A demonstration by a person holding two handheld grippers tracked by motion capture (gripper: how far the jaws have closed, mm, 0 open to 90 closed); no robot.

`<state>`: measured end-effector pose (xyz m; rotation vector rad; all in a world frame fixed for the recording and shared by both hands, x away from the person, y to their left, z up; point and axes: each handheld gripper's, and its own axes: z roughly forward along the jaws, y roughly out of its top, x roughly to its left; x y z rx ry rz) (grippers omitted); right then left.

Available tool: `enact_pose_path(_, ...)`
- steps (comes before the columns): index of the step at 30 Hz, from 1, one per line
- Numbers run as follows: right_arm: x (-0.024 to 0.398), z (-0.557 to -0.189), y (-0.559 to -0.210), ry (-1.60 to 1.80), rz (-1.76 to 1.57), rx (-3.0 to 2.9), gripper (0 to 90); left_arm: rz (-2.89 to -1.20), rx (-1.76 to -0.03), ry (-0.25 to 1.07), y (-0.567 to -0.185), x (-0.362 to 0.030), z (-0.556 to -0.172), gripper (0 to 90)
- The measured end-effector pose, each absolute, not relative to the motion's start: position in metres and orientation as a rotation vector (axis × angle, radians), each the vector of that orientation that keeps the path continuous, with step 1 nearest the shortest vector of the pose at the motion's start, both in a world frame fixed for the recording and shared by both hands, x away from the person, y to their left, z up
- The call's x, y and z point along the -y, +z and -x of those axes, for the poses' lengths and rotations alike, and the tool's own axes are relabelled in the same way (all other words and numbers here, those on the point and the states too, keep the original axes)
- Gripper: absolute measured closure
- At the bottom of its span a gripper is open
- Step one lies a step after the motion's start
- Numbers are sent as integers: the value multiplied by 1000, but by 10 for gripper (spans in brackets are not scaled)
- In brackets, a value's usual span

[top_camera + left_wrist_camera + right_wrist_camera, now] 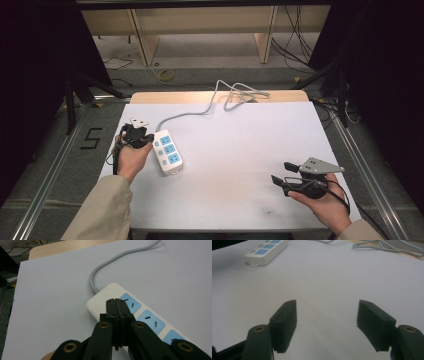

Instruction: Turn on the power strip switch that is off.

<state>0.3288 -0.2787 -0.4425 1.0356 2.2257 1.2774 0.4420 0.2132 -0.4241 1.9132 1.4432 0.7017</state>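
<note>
A white power strip (167, 151) with three blue sockets lies at the left of the white table (235, 165); its grey cable (200, 111) runs to the back edge. My left gripper (146, 138) is shut with nothing between its jaws, just left of the strip's cable end. In the left gripper view the closed tips (116, 305) hover over the strip (140, 315) beside its first socket. My right gripper (282, 173) stands open at the front right, far from the strip. In the right gripper view its jaws are wide apart over bare table (324, 285), the strip (265, 249) far off.
The cable (240, 95) coils in loose loops at the table's back edge, over a wooden board (150, 96). Metal rails (55, 165) flank the table on both sides. Cables lie on the floor behind. The table's middle and front are bare.
</note>
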Motion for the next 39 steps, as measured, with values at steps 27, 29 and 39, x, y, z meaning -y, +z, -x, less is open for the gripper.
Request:
enact_pose_path(27, 278, -329, -443, 1274, -1035, -2233, 330, -1944, -1446, 704, -429, -209, -454, 899)
enact_pose_path(29, 278, -329, -443, 1274, -1036, -2232, 330, -1947, -1447, 712, -429, -208, -455, 899)
enact_pose_path(39, 279, -329, -443, 1269, -1034, -2231, 330, -1969, -1446, 722, -430, -207, -460, 899)
